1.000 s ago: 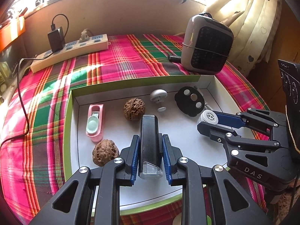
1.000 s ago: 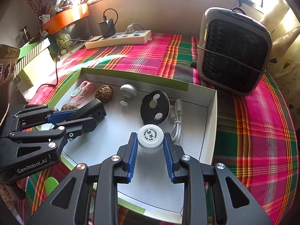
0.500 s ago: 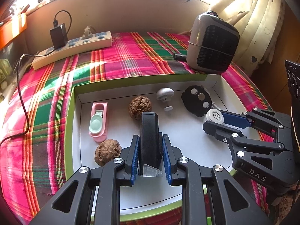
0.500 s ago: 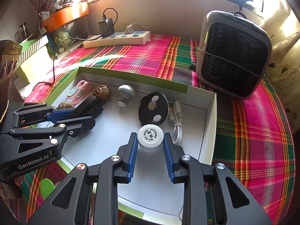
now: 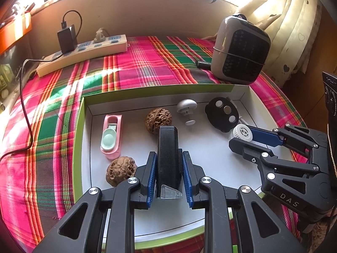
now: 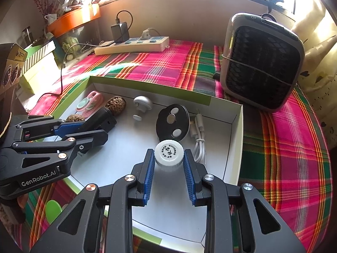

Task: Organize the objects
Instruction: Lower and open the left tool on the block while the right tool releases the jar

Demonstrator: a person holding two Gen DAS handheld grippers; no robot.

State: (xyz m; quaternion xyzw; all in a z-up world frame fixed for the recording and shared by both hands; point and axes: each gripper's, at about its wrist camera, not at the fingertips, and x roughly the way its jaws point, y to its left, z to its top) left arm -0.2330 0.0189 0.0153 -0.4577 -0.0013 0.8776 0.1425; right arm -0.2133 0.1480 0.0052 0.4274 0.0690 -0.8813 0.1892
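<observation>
- Black block [image 5: 167, 156] clamped upright in left gripper [image 5: 168, 176], white-capped bottle [image 6: 169, 155] pinched in right gripper [image 6: 168, 174], both over white tray [image 5: 210, 156].
- Could topple onto walnut [image 5: 120, 170] if dropped early.

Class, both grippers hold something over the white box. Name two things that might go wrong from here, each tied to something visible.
1. The right gripper grips the round white cap only by its rim; it might slip out and roll.
2. The left gripper holds the black block close above two walnuts; lowering it there might knock them or trap a finger.
</observation>
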